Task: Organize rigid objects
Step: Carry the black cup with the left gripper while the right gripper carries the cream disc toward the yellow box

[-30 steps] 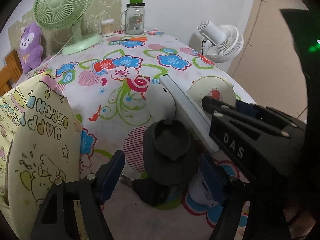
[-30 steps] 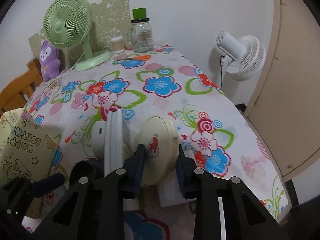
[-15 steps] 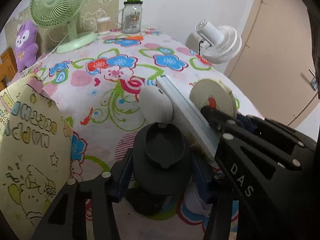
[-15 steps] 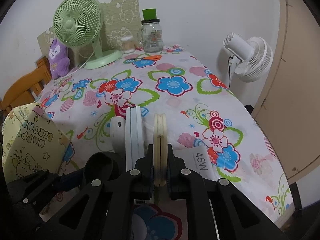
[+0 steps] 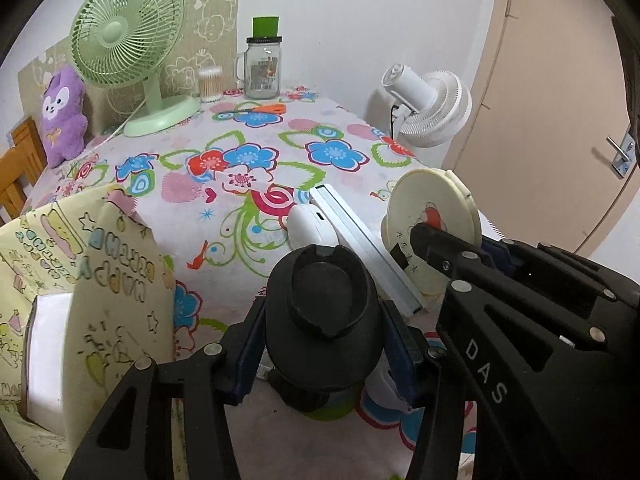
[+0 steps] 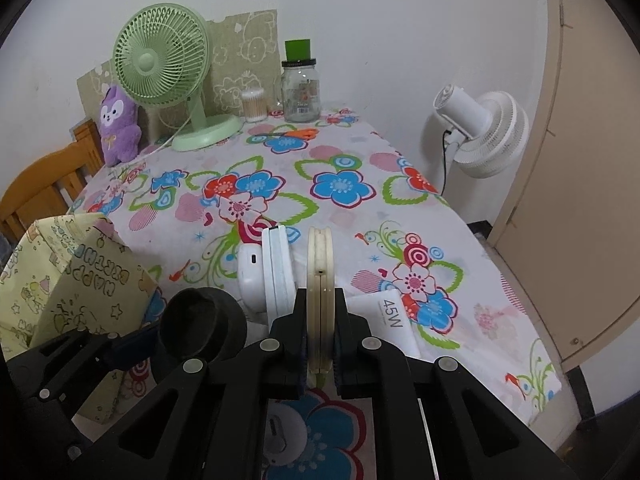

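My left gripper [image 5: 324, 344] is shut on a black round holder [image 5: 322, 322], which also shows in the right wrist view [image 6: 202, 322]. My right gripper [image 6: 320, 340] is shut on a cream round disc [image 6: 319, 276] held on edge; in the left wrist view the disc [image 5: 434, 216] shows a red cartoon print. Between the two stand a white rounded case [image 5: 310, 228] and a flat white box on edge [image 5: 360, 240]. A white box marked 45W [image 6: 386, 320] lies on the flowered tablecloth [image 6: 340, 184] to the right of the disc.
A yellow birthday gift bag [image 5: 100, 292] stands open at the left. At the back are a green desk fan [image 5: 132, 40], a purple plush [image 5: 64, 116], a glass jar [image 5: 262, 68] and cotton swabs [image 5: 210, 84]. A white floor fan [image 6: 484, 132] and a door stand right.
My left gripper closed from open onto the black holder and lifted it. My right gripper closed on the cream disc, turned it on edge and raised it.
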`<state>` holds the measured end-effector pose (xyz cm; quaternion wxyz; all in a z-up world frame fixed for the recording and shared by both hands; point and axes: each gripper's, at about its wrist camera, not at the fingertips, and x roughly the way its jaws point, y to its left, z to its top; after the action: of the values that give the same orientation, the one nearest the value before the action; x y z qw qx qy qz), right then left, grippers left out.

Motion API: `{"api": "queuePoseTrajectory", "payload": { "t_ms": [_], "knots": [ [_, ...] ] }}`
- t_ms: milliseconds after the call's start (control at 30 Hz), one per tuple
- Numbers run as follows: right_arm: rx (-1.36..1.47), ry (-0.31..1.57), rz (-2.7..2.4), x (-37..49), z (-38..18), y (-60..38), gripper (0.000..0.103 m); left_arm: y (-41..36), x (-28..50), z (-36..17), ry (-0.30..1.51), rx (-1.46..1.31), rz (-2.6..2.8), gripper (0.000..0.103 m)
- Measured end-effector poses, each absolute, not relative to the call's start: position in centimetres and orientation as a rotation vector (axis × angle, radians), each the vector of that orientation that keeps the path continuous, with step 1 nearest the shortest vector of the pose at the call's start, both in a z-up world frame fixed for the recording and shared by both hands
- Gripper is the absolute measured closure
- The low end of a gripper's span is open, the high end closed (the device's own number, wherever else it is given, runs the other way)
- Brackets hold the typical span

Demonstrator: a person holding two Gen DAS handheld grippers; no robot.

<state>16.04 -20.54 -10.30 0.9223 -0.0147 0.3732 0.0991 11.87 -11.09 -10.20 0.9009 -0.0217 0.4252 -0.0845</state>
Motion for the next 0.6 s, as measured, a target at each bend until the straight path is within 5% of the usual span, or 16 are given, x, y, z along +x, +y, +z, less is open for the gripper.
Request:
{"api": "queuePoseTrajectory", "payload": {
  "t_ms": [600],
  "knots": [
    [-0.009,0.704,0.168,12.1,-6.8,-20.6,0.091,-11.1,9.1,-7.0,0.822,0.011,-0.179,0.047]
  ]
}}
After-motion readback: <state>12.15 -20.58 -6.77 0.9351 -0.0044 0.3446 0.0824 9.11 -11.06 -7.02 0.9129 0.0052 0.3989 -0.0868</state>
